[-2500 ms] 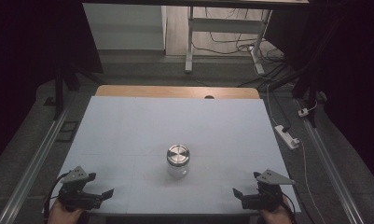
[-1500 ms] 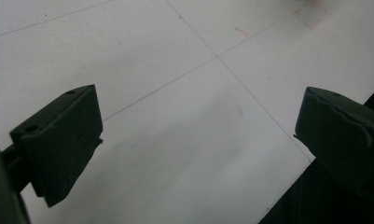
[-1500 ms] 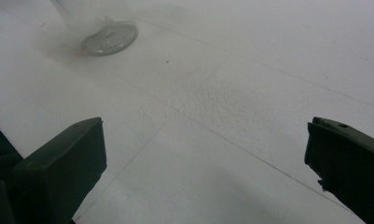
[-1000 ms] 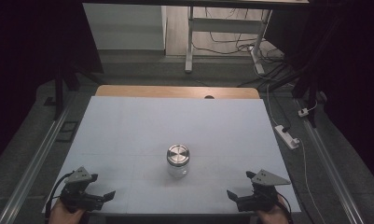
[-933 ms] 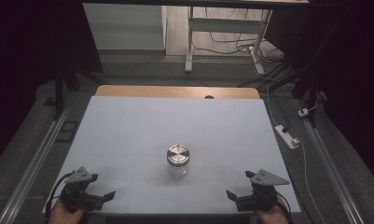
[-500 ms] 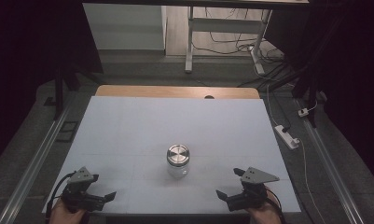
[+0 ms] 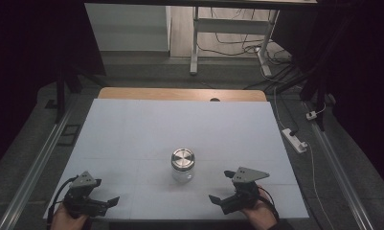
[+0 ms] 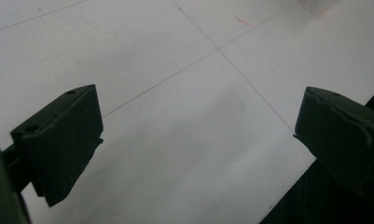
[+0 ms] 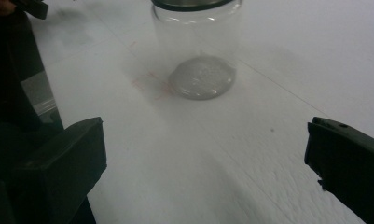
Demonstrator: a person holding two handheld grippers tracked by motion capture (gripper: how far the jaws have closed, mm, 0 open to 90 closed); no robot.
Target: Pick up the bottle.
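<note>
A clear glass jar (image 7: 182, 165) with a shut metal lid stands upright on the white table (image 7: 180, 120), near the middle of its front half. My right gripper (image 7: 219, 186) is open just right of and in front of the jar, its jaws turned toward it. In the right gripper view the jar (image 9: 198, 51) stands ahead of the wide-apart jaws of the right gripper (image 9: 203, 154), with nothing between them. My left gripper (image 7: 106, 191) rests open at the front left corner. The left gripper view has the left gripper (image 8: 196, 135) over bare table.
A wooden strip (image 7: 180, 94) edges the table's far side. A white power strip (image 7: 295, 140) lies on the floor to the right, and a metal rail (image 7: 31, 167) runs along the left. White desk legs (image 7: 195, 38) stand beyond the table.
My right gripper has slid left along the front edge toward the jar. The left gripper has barely moved and the jar has stayed put.
</note>
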